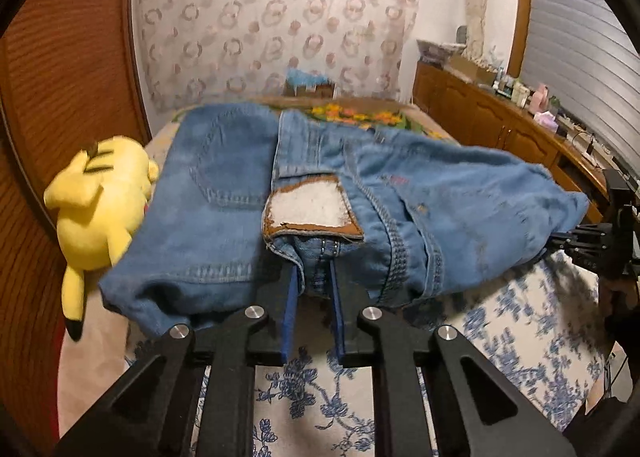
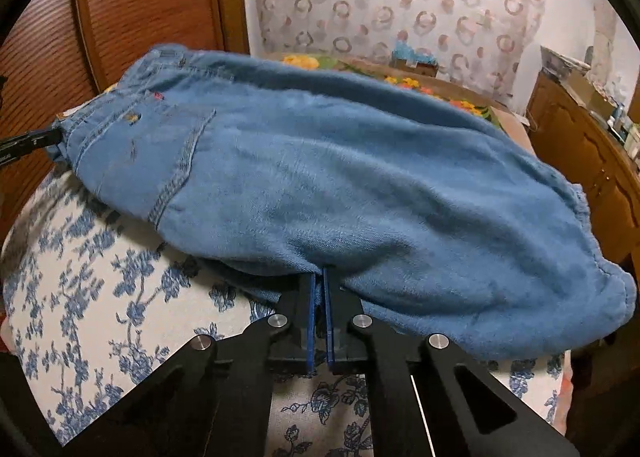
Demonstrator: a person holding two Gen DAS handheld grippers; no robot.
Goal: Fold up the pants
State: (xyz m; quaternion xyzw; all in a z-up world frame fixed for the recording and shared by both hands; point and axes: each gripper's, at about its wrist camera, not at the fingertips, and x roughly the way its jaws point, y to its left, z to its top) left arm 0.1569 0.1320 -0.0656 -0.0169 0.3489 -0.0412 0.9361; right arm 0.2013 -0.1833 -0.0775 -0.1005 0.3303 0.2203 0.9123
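Blue denim pants (image 1: 224, 197) lie across a bed, waistband toward me, with a brown leather patch (image 1: 310, 209) on the band. My left gripper (image 1: 315, 277) is shut on the waistband just below the patch. In the right wrist view the pants (image 2: 360, 185) are lifted above the bedding as a folded bundle. My right gripper (image 2: 319, 281) is shut on the lower edge of the leg fabric. The right gripper also shows at the far right of the left wrist view (image 1: 560, 237), at the denim's edge. The left gripper's finger (image 2: 32, 139) shows at the left of the right wrist view.
A yellow plush toy (image 1: 100, 209) lies at the left beside the pants. The bed has a white cover with blue flowers (image 1: 520, 337) and a flowered blanket (image 1: 356, 115) farther back. A wooden cabinet (image 1: 500, 125) with clutter runs along the right. Wooden panels stand at the left.
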